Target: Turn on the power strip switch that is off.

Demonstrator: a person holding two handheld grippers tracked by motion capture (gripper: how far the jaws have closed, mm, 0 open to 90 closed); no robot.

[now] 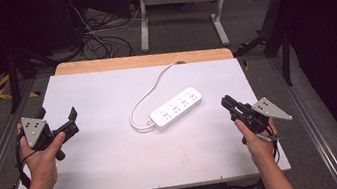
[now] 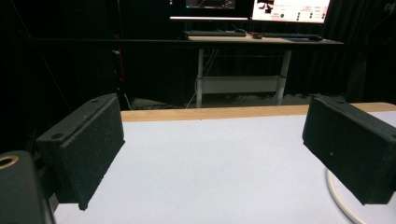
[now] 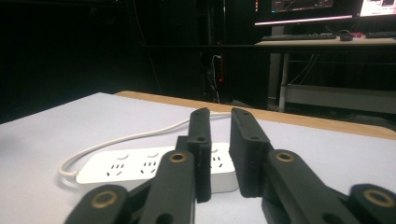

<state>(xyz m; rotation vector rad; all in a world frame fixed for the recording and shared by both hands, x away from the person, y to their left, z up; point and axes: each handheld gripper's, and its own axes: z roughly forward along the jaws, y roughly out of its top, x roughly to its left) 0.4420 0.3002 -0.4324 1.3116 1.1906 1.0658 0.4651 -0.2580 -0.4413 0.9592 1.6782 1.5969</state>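
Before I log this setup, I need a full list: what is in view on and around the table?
power strip: one, white, middle of the table, lying flat
cord: one, white, curling from the strip's near-left end toward the far edge
table: one, white top with a wooden far edge
desk: one, beyond the table, white legs, lit monitors and a keyboard on it
floor cables: several, dark and white, behind the table
left gripper: one, black, left of the strip, jaws wide apart, holding nothing
right gripper: one, black, right of the strip, jaws nearly together, holding nothing
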